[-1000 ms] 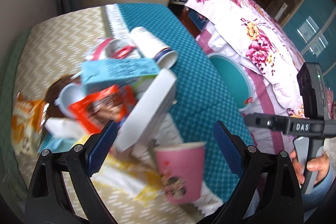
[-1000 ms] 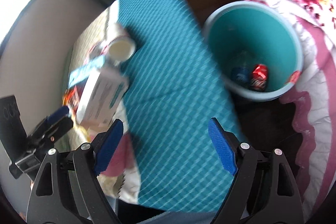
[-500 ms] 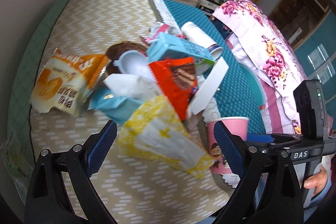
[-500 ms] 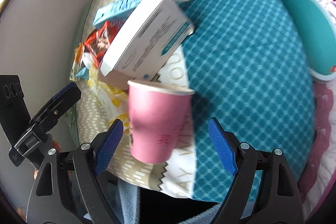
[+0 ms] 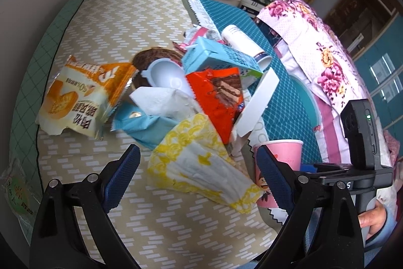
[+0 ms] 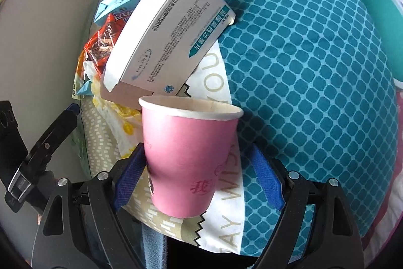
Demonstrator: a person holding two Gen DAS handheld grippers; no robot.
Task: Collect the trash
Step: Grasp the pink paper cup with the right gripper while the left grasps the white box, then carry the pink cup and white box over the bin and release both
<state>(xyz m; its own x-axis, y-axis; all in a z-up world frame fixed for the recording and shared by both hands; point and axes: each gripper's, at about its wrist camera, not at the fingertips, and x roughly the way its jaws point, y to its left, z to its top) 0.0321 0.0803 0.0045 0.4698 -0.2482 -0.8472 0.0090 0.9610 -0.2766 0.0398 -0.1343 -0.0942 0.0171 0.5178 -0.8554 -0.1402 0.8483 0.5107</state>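
A pink paper cup (image 6: 189,160) stands upright on the table edge, between the jaws of my right gripper (image 6: 196,163). Those jaws are closing: the left pad (image 6: 131,173) touches the cup wall, while a gap shows at the right pad (image 6: 267,180). My left gripper (image 5: 196,168) hangs open just above a yellow-and-white crumpled wrapper (image 5: 201,168). Behind the wrapper lies the trash pile: an orange snack bag (image 5: 83,97), a red wrapper (image 5: 216,97), a blue carton (image 5: 221,60), a white box (image 5: 257,102) and a tipped white cup (image 5: 244,42).
A teal bin (image 6: 372,2) stands off the table's right side, beside a floral bedcover (image 5: 322,60). The table wears a beige mat (image 5: 121,24) and a teal patterned cloth (image 6: 302,67). A hand (image 5: 372,218) holds the right gripper's handle.
My right gripper swung away from the bin to the pink cup, and its jaws have narrowed around it. The left gripper shifted from the cup side to over the yellow wrapper, then held still.
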